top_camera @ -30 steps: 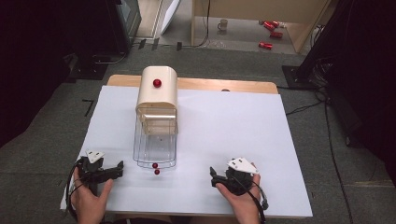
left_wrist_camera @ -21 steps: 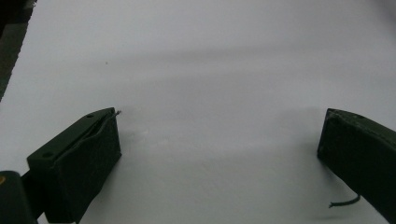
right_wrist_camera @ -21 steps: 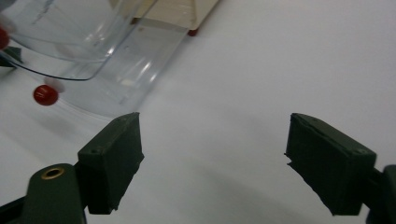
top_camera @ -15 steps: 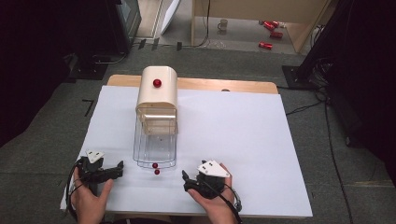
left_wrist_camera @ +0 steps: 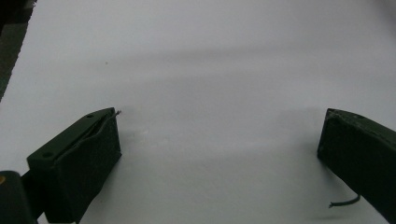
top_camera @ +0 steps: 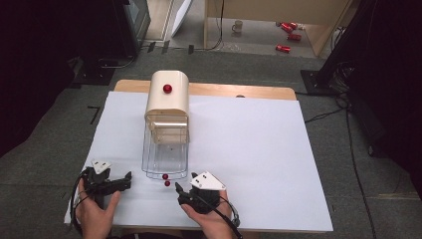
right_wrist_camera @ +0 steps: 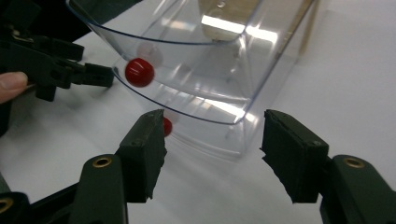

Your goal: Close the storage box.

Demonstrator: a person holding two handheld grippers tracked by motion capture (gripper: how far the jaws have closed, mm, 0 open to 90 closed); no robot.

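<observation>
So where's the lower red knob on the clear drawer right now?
In the high view the lower red knob sits at the near end of the clear drawer, just left of the right hand-held gripper; in the right gripper view it peeks past the left jaw.

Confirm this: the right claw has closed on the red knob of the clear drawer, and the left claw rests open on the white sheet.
Wrong in one respect: the right claw holds nothing; its jaws stand apart short of the clear drawer, with the red knob untouched, per the right gripper view. The left claw does rest open.

A clear drawer (top_camera: 165,158) stands between left gripper (top_camera: 124,180) and right gripper (top_camera: 183,191).
</observation>
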